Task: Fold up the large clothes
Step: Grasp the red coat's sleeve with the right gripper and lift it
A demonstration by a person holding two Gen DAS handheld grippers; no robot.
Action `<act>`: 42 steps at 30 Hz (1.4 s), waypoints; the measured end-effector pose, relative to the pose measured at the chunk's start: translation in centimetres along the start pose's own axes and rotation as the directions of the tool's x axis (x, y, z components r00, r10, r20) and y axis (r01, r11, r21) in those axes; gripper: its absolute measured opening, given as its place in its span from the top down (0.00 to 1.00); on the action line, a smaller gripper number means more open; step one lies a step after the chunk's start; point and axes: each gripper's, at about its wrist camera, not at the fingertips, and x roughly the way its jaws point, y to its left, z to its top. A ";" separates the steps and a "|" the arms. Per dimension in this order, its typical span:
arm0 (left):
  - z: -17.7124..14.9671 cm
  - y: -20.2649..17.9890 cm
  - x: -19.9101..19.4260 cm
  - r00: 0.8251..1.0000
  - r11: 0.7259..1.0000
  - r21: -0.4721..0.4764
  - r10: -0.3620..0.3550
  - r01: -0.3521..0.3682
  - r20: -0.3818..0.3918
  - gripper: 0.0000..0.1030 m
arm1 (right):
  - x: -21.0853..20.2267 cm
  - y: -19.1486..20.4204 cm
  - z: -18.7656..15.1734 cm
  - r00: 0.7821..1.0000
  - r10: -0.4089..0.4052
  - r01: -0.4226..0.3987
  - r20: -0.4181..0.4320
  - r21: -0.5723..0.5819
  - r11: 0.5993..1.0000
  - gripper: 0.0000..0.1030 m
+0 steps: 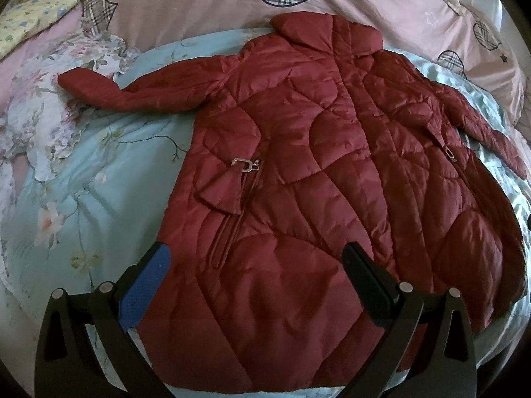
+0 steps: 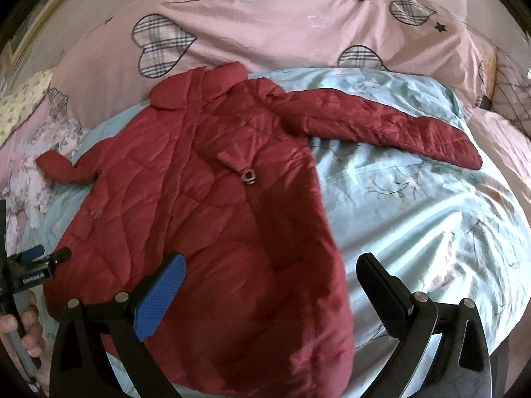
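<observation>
A: Left wrist view first. Where is the coat?

B: The dark red quilted coat (image 1: 298, 172) lies front up and spread flat on the pale blue floral bedspread (image 1: 99, 172), collar (image 1: 327, 31) at the far end against the pink heart-print duvet (image 1: 205, 3). Its hem runs along the near edge of the bed.

A: And the left tongs?

B: The left tongs (image 1: 257, 272) hover above the hem, fingers wide apart, nothing between them. The blue-padded finger (image 1: 149, 285) sits over the coat's left side edge, the black one over the body.

A: Room to move?

B: The left sleeve (image 1: 132, 91) stretches out to the left, its cuff on a floral pillow (image 1: 36, 99). Bare bedspread lies open left of the coat. The right sleeve (image 1: 481, 126) trails off toward the right rim.

A: Now the right wrist view.

B: The right tongs (image 2: 272, 285) also stand wide apart and hold nothing. The blue pad (image 2: 159, 298) is over the coat's lower body; the black finger (image 2: 385, 285) is over bare bedspread just beyond the coat's right side edge.

A: Anything else?

B: The right sleeve reaches far right across the bedspread, with open cloth between it and the tongs. At the left rim a hand (image 2: 23, 328) grips the other tool.
</observation>
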 end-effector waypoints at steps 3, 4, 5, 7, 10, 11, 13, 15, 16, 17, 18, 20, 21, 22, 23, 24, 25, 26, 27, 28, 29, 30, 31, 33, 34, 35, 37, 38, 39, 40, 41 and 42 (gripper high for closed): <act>0.4 -0.1 0.4 1.000 1.000 -0.004 -0.007 0.007 0.008 0.00 | 0.3 -1.2 0.4 1.000 0.002 -0.003 0.015 0.033 0.999 0.00; 0.6 -0.2 0.5 1.000 1.000 -0.002 -0.005 0.005 0.009 0.00 | 0.3 -1.6 0.5 1.000 -0.003 0.003 0.016 0.039 0.999 0.00; 0.7 -0.3 0.6 1.000 1.000 0.000 -0.002 0.002 0.009 0.00 | 0.4 -2.0 0.6 1.000 -0.005 0.004 0.020 0.047 0.999 0.00; 1.0 -0.4 0.8 1.000 1.000 -0.001 -0.002 0.002 0.014 0.00 | 0.6 -2.9 0.9 1.000 -0.004 0.003 0.027 0.067 0.998 0.00; 1.6 -0.4 1.1 1.000 1.000 -0.002 -0.002 0.003 0.014 0.00 | 0.8 -4.3 1.4 0.999 -0.012 0.009 0.037 0.092 0.996 0.00; 1.7 -0.3 1.2 1.000 1.000 -0.003 -0.004 0.004 0.012 0.00 | 1.1 -4.9 1.7 0.999 -0.007 0.003 0.037 0.108 0.994 0.00; 2.1 -0.3 1.5 1.000 1.000 -0.006 -0.006 0.006 0.009 0.00 | 1.5 -6.1 2.2 0.999 -0.007 0.001 0.040 0.135 0.991 0.00; 2.4 -0.2 1.7 1.000 1.000 -0.005 -0.006 0.006 0.006 0.00 | 2.0 -7.8 2.8 0.999 0.001 -0.010 0.054 0.172 0.985 0.00; 2.5 -0.2 1.8 1.000 1.000 -0.003 -0.003 0.003 0.007 0.00 | 2.3 -8.7 3.1 0.998 0.002 -0.013 0.056 0.193 0.981 0.00; 2.7 -0.3 1.9 1.000 1.000 -0.003 -0.001 0.001 0.009 0.00 | 2.7 -9.6 3.4 0.998 0.005 -0.017 0.059 0.215 0.976 0.00; 2.8 -0.3 2.0 1.000 1.000 -0.002 0.000 0.000 0.010 0.00 | 3.1 -10.6 3.7 0.998 0.007 -0.021 0.062 0.240 0.971 0.00; 3.0 -0.3 2.3 1.000 1.000 -0.002 0.001 -0.001 0.010 0.00 | 4.1 -12.8 4.2 0.998 -0.001 -0.017 0.065 0.285 0.958 0.00; 3.1 -0.3 2.4 1.000 1.000 -0.001 0.003 -0.003 0.007 0.00 | 4.6 -13.9 4.5 0.998 -0.009 -0.011 0.066 0.304 0.953 0.00; 3.2 -0.4 2.6 1.000 1.000 -0.001 0.003 -0.003 0.005 0.00 | 5.2 -15.1 4.7 0.997 -0.021 -0.003 0.069 0.324 0.946 0.00; 3.3 -0.4 2.8 1.000 1.000 0.002 0.005 -0.005 0.002 0.00 | 5.9 -16.0 4.9 0.997 -0.027 0.001 0.072 0.341 0.940 0.00; 3.4 -0.5 3.1 1.000 1.000 0.005 0.007 -0.007 -0.002 0.00 | 6.5 -17.2 5.1 0.997 -0.029 0.000 0.076 0.360 0.933 0.00; 3.5 -0.6 3.3 1.000 1.000 0.007 0.009 -0.009 -0.006 0.00 | 7.3 -18.8 5.4 0.997 -0.028 -0.005 0.077 0.394 0.919 0.00; 3.5 -0.7 3.6 1.000 1.000 0.009 0.010 -0.010 -0.010 0.00 | 7.9 -19.4 5.5 0.997 -0.023 -0.010 0.075 0.412 0.911 0.01; 3.6 -0.8 3.7 1.000 1.000 0.011 0.012 -0.012 -0.011 0.00 | 8.9 -21.0 5.6 0.997 -0.019 -0.014 0.071 0.450 0.893 0.01; 3.7 -0.8 3.9 1.000 1.000 0.012 0.014 -0.014 -0.015 0.00 | 9.6 -21.9 5.8 0.998 -0.018 -0.014 0.063 0.474 0.880 0.01; 3.7 -0.9 4.1 1.000 1.000 0.014 0.016 -0.016 -0.019 0.00 | 10.4 -22.8 5.9 0.996 -0.017 -0.024 0.083 0.473 0.881 0.02; 3.7 -0.9 4.3 1.000 1.000 0.016 0.018 -0.017 -0.023 0.00 | 11.3 -24.0 6.1 0.996 -0.003 -0.044 0.091 0.504 0.862 0.03; 3.8 -1.0 4.5 1.000 1.000 0.017 0.019 -0.018 -0.025 0.00 | 11.9 -24.9 6.3 0.995 0.007 -0.060 0.101 0.525 0.849 0.06; 3.9 -1.1 5.0 0.999 0.999 0.021 0.024 -0.024 -0.034 0.00 | 13.3 -26.2 6.6 0.995 0.004 -0.058 0.097 0.562 0.825 0.14; 4.0 -1.2 5.1 0.999 1.000 0.021 0.023 -0.022 -0.034 0.00 | 13.8 -26.6 6.8 0.995 0.005 -0.060 0.096 0.574 0.816 0.19; 4.0 -1.2 5.4 0.999 0.999 0.022 0.025 -0.024 -0.039 0.00 | 14.4 -26.9 7.0 0.995 0.006 -0.060 0.095 0.585 0.809 0.22; 4.2 -1.4 5.7 0.999 1.000 0.019 0.021 -0.020 -0.043 0.00 | 15.6 -27.9 7.5 0.995 0.016 -0.074 0.100 0.612 0.787 0.23; 4.2 -1.4 5.9 0.999 1.000 0.018 0.018 -0.017 -0.044 0.00 | 16.2 -28.3 7.6 0.995 0.021 -0.080 0.101 0.625 0.777 0.24; 4.3 -1.5 6.1 0.999 1.000 0.017 0.016 -0.015 -0.044 0.00 | 16.6 -28.5 7.8 0.994 0.024 -0.084 0.103 0.634 0.769 0.26; 4.3 -1.7 6.2 0.999 1.000 0.015 0.011 -0.010 -0.044 0.00 | 17.0 -28.7 7.9 0.995 0.019 -0.081 0.103 0.641 0.764 0.32; 4.3 -1.8 6.4 0.999 1.000 0.017 0.009 -0.008 -0.049 0.00 | 17.3 -28.8 8.1 0.995 0.014 -0.076 0.101 0.643 0.762 0.36; 4.3 -1.9 6.5 0.999 1.000 0.018 0.006 -0.005 -0.048 0.00 | 17.6 -28.9 8.4 0.995 0.015 -0.078 0.103 0.644 0.761 0.38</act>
